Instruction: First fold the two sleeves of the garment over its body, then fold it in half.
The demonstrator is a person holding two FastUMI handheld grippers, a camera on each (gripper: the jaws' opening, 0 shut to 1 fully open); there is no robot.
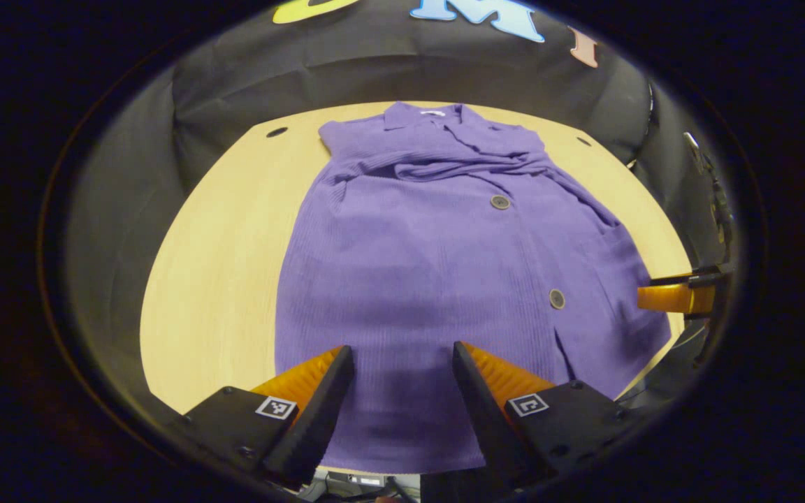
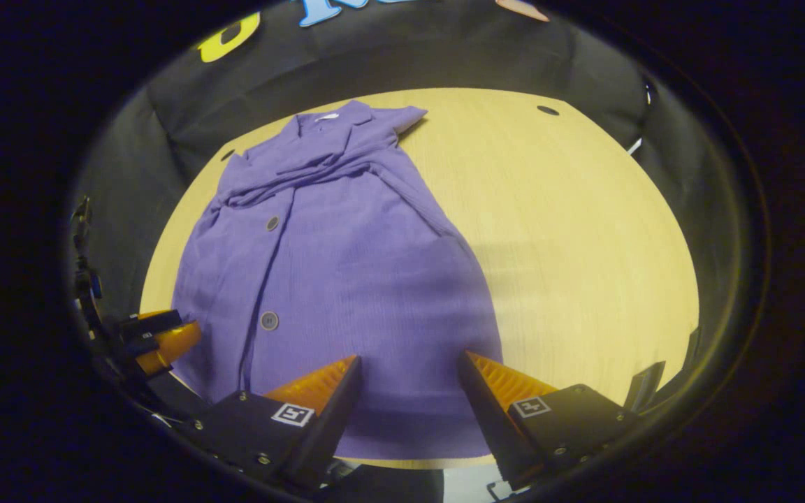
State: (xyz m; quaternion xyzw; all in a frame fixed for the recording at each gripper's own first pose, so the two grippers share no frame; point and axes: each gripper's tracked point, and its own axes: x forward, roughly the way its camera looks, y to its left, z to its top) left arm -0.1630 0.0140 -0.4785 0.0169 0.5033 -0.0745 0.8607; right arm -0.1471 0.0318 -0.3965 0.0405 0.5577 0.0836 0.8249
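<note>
Pale wood is the surface of the bench (image 1: 214, 279), which carries a purple garment (image 1: 430, 279) spread flat along its middle, collar toward the far edge and hem at the near edge. Both sleeves (image 1: 444, 168) look already drawn across the chest just below the collar, bunched into a rumpled band, so the fold in half seems to be what remains. The left gripper (image 1: 402, 391) hangs over the hem near the near edge, jaws released with bare cloth between them; the right gripper (image 2: 409, 391) hangs likewise over the hem toward the garment's other side, jaws also released and holding nothing. The risk, as I judge it, lies in that loose band: lifting the hem unevenly, one side ahead of the other, could drag the body cloth and pull a sleeve out sideways. Pinching only the top layer would leave the back panel behind. Two buttons (image 1: 557, 299) on the front placket could also snag the fold.
</note>
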